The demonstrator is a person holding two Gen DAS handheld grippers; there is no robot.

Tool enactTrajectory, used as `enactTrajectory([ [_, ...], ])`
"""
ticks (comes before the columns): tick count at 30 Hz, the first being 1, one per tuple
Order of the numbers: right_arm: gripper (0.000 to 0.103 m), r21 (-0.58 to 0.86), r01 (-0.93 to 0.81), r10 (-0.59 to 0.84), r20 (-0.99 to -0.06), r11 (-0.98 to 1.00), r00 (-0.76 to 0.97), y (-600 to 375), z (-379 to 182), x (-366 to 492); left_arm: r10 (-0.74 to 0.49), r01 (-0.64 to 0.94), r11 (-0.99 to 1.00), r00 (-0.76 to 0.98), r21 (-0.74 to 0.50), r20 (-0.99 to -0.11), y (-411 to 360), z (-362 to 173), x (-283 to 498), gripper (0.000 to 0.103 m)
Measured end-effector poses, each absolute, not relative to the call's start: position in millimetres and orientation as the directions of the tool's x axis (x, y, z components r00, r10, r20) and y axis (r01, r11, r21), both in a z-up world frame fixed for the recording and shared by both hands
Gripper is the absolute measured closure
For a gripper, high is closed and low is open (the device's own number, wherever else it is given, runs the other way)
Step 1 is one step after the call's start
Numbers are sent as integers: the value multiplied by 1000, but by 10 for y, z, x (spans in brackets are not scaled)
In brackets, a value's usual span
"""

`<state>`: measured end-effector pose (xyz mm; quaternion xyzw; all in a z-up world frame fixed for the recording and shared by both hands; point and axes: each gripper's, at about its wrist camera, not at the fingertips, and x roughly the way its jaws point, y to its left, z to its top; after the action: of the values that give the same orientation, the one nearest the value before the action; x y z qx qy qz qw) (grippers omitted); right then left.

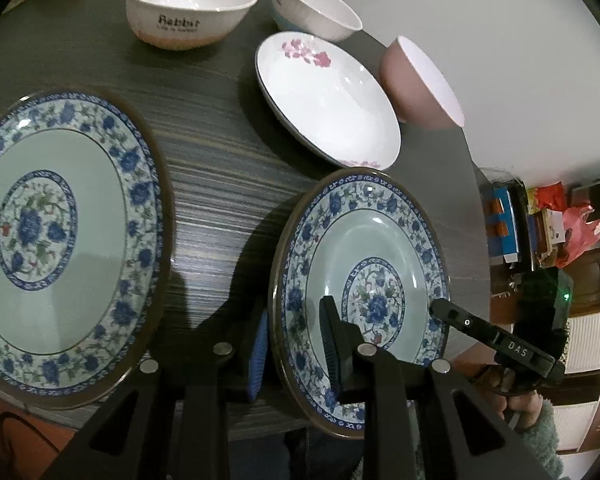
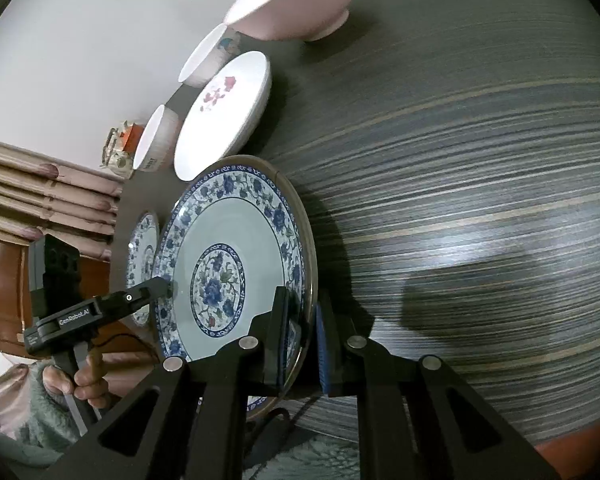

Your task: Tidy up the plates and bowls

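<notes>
left gripper (image 1: pixel 294 354) clamps blue-patterned plate (image 1: pixel 384 248) | right gripper (image 1: pixel 436 307) "DAS" | bowl (image 1: pixel 190 4) "Rabbit"

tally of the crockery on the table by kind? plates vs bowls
Plates: 3 – large blue-and-white floral plate, smaller blue-and-white floral plate gripped at opposite rims by both grippers, white plate with pink flowers.
Bowls: 3 – white "Rabbit" bowl with peach base, white bowl with pale blue base, dusty pink bowl with white inside.
Total: 6
</notes>
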<state>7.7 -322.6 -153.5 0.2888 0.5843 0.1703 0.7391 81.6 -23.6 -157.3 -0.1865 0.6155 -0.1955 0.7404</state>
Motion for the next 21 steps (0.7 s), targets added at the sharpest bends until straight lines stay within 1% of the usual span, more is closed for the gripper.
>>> enactTrajectory([
  [15, 90, 623, 11, 598, -755, 782, 271, -2827, -1219, 269, -519, 15, 844, 269, -536, -811, 411, -1279, 797, 79],
  [21, 90, 615, -44, 603, -752, 787, 267, -2506, -1062, 401, -489, -19, 855, 300, -518, -819, 801, -1163, 781, 79],
])
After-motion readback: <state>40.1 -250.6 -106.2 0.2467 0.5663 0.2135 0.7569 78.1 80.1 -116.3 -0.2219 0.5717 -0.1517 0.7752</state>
